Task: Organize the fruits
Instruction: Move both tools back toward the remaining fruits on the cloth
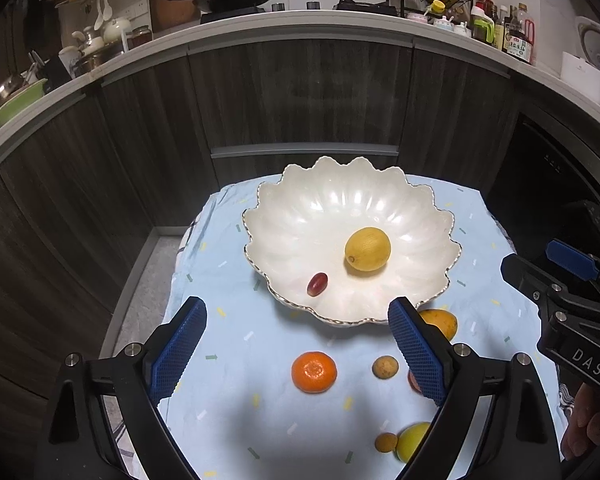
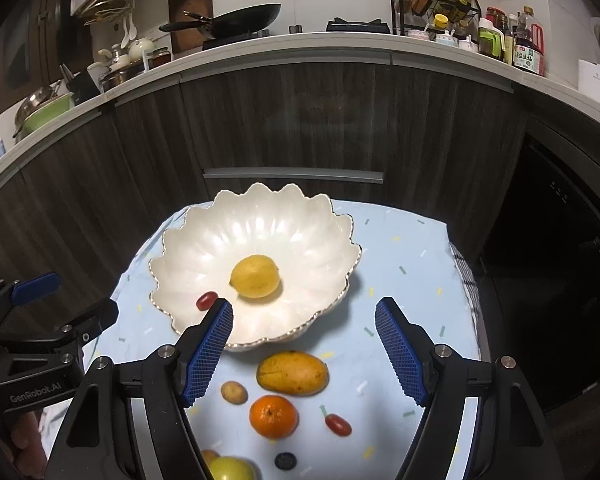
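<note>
Both claws stand apart and empty: the left claw (image 1: 298, 346) and the right claw (image 2: 304, 346). In the white scalloped bowl (image 2: 188, 252) a lemon (image 2: 255, 276) lies with its long axis running 9 to 3 o'clock, a red grape (image 2: 206, 300) at its 8 o'clock. On the desk cloth (image 2: 404, 264) the mango (image 2: 293, 373) lies 9 to 3 o'clock, above the tangerine (image 2: 273, 417). In the left view a finger (image 1: 418, 354) hides most of the mango.

A lemon (image 2: 255, 276) and a grape (image 2: 206, 300) lay in the scalloped bowl (image 2: 300, 236) on the cloth (image 2: 412, 264). Before it lay a mango (image 2: 292, 373), a tangerine (image 2: 273, 417), another grape (image 2: 338, 425) and, perhaps, a longan (image 2: 233, 392).
</note>
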